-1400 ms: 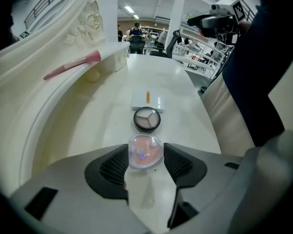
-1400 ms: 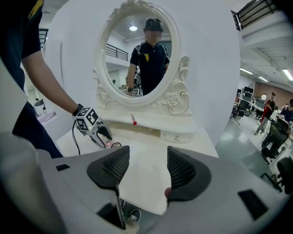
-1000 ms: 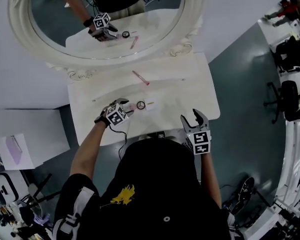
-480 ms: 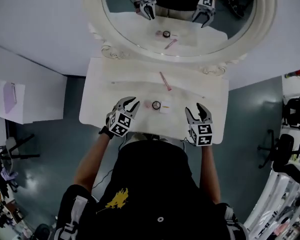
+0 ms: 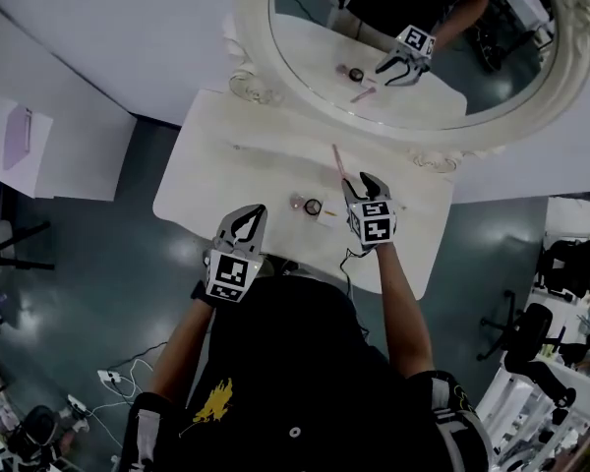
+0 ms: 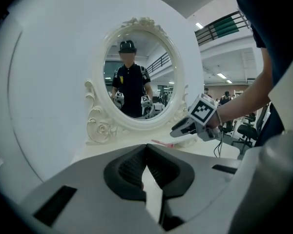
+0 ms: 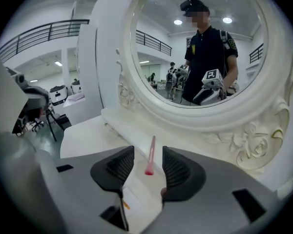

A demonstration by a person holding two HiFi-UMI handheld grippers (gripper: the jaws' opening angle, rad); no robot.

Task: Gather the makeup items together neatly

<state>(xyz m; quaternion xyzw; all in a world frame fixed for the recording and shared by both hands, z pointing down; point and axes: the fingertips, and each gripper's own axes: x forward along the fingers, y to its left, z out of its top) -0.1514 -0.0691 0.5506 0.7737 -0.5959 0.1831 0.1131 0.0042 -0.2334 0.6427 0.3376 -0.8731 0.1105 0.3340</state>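
A thin pink makeup stick (image 5: 337,159) lies on the white vanity table (image 5: 226,165), below the oval mirror. A small round compact (image 5: 313,206) and a white packet (image 5: 329,215) sit near the front edge. My right gripper (image 5: 362,181) is over the table just short of the stick. Its jaws are closing, and the stick's near end (image 7: 150,156) shows in the gap ahead of the pads, untouched. The white packet (image 7: 139,191) lies below these jaws. My left gripper (image 5: 253,212) hangs at the front edge, left of the compact, shut (image 6: 146,148) and holding nothing.
The ornate mirror frame (image 5: 275,87) stands along the table's back and reflects both grippers. A lower white surface with a purple item (image 5: 20,131) is at the far left. Office chairs (image 5: 516,327) stand at the right, and cables (image 5: 108,377) lie on the floor.
My left gripper has drawn back from the compact to the table's front edge and shut. My right gripper has moved forward and left, up to the pink stick.
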